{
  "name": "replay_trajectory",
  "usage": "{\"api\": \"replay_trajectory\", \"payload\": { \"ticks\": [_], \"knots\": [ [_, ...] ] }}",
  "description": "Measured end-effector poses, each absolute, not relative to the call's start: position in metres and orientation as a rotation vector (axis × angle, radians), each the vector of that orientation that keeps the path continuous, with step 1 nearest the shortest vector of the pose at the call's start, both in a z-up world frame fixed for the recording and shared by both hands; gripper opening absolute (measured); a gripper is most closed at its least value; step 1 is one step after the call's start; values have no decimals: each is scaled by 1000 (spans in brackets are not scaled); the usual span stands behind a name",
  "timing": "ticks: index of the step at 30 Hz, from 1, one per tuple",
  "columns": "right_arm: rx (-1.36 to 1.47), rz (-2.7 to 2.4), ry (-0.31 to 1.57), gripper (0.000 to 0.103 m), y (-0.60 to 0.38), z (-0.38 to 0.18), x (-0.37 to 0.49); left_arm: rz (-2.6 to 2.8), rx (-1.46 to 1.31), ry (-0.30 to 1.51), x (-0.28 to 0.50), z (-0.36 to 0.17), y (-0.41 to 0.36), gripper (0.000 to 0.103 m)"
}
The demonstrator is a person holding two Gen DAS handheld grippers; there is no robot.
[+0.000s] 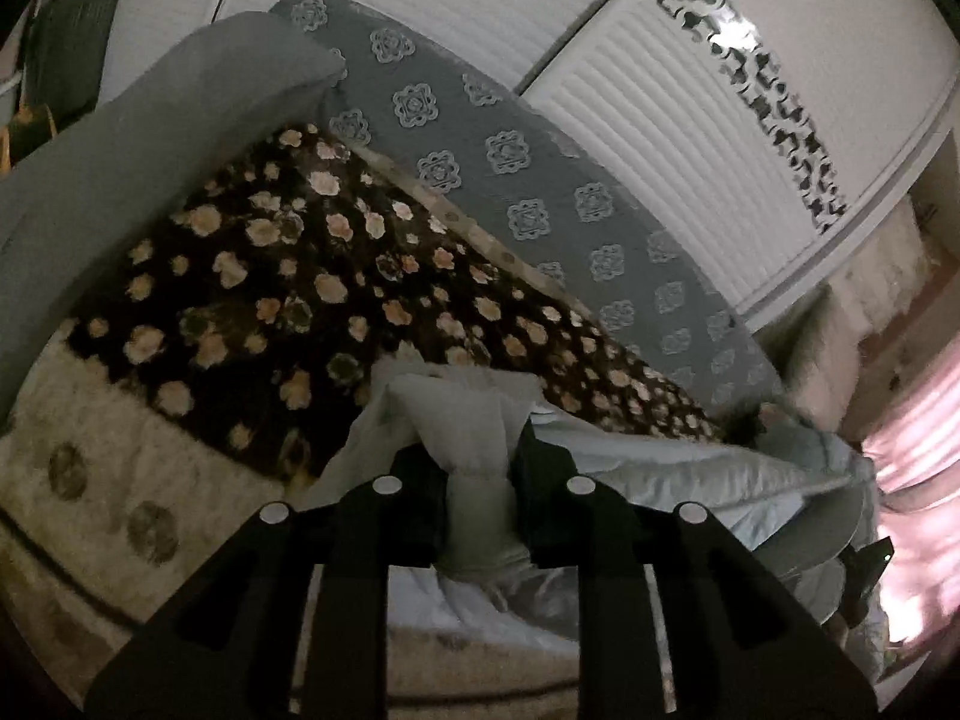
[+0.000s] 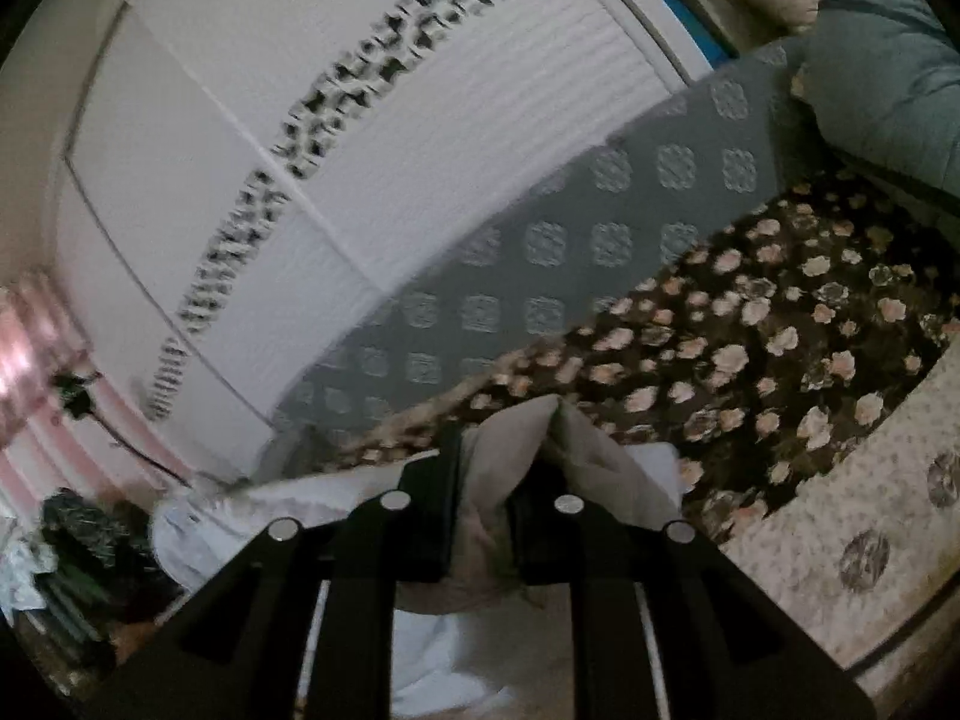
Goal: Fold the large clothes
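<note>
A pale grey-white garment stretches across the bed in front of me. In the left wrist view my left gripper is shut on a bunched fold of that garment, which stands up between the black fingers. The cloth runs off to the right, lifted and taut. In the right wrist view my right gripper is shut on another bunched corner of the garment, with white cloth trailing to the lower left. Both views are tilted and blurred.
A dark floral blanket with a cream border covers the bed. A grey patterned mattress edge runs along white ribbed wardrobe doors. A grey pillow lies at the far left. Pink curtains hang to the side.
</note>
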State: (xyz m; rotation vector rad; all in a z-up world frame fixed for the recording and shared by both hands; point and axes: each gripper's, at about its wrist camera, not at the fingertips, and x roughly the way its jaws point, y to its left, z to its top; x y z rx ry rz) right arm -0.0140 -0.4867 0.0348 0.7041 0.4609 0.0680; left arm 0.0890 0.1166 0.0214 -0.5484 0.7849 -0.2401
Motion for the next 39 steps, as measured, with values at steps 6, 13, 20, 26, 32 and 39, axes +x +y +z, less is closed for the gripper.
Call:
{"api": "replay_trajectory", "payload": {
  "ticks": [6, 13, 20, 26, 32, 39],
  "knots": [
    [659, 11, 551, 14, -489, -29, 43, -170, -359, 780, 141, -19, 77, 23],
    [646, 41, 605, 14, -492, -73, 79, -135, -369, 758, 186, -66, 69, 25],
    [693, 30, 621, 18, -497, -53, 81, -97, -376, 691, 188, -35, 59, 30],
    [658, 23, 576, 24, -488, -13, 61, -38, -408, 533, 155, 7, 72, 100],
    [688, -23, 522, 45, -477, 12, 38, -2, -345, 400, 110, 51, 66, 100],
    [574, -155, 287, 102, -476, 63, -12, -21, -259, 400, 51, 43, 37, 100]
  ]
}}
